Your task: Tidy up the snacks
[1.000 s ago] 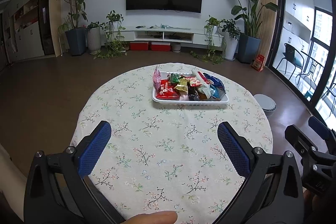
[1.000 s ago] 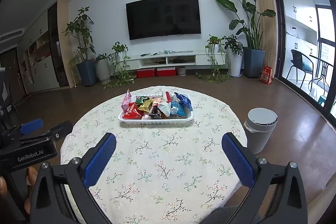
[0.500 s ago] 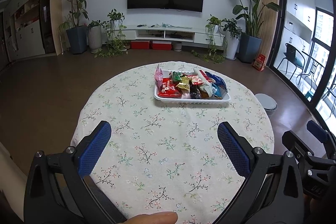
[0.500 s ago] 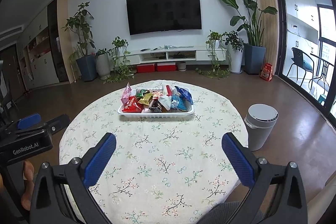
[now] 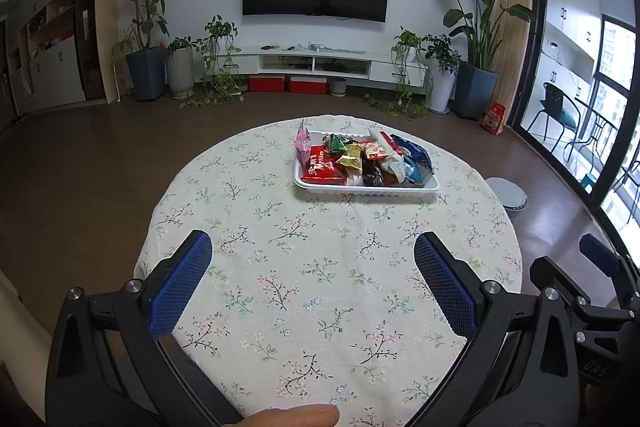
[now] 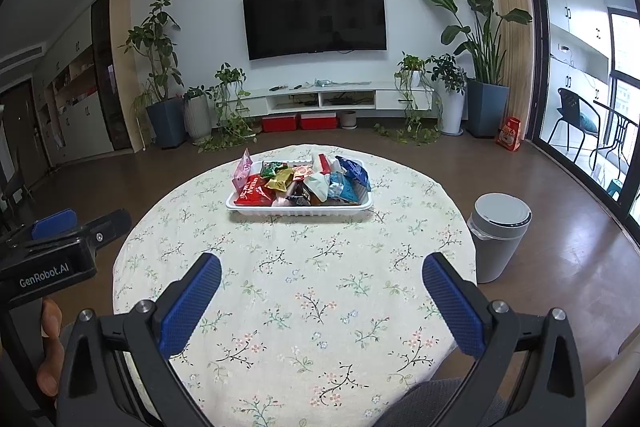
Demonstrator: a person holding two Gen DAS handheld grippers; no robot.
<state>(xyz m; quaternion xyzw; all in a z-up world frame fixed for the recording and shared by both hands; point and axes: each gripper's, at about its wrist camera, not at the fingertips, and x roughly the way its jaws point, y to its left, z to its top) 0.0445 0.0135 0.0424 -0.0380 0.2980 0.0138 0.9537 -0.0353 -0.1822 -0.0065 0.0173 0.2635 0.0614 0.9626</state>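
A white tray (image 5: 434,185) (image 6: 298,213) on the far half of the round table holds several snack packets, among them a red pack (image 5: 322,169) (image 6: 253,193), a pink pouch (image 5: 303,141) standing at its left end, and a blue bag (image 6: 352,171). My left gripper (image 5: 313,250) is open over the near table edge, well short of the tray, nothing between its blue pads. My right gripper (image 6: 321,268) is likewise open and empty, at the same near side. Each gripper shows at the edge of the other's view.
The round table (image 5: 280,227) has a floral cloth. A grey lidded bin (image 6: 498,235) stands on the floor right of the table. Potted plants, a TV and a low cabinet line the far wall. A finger (image 5: 296,415) shows at the bottom edge.
Both grippers have drawn back and risen slightly, so the table and tray look a little farther off. Jaws stay open; the snacks have not moved.
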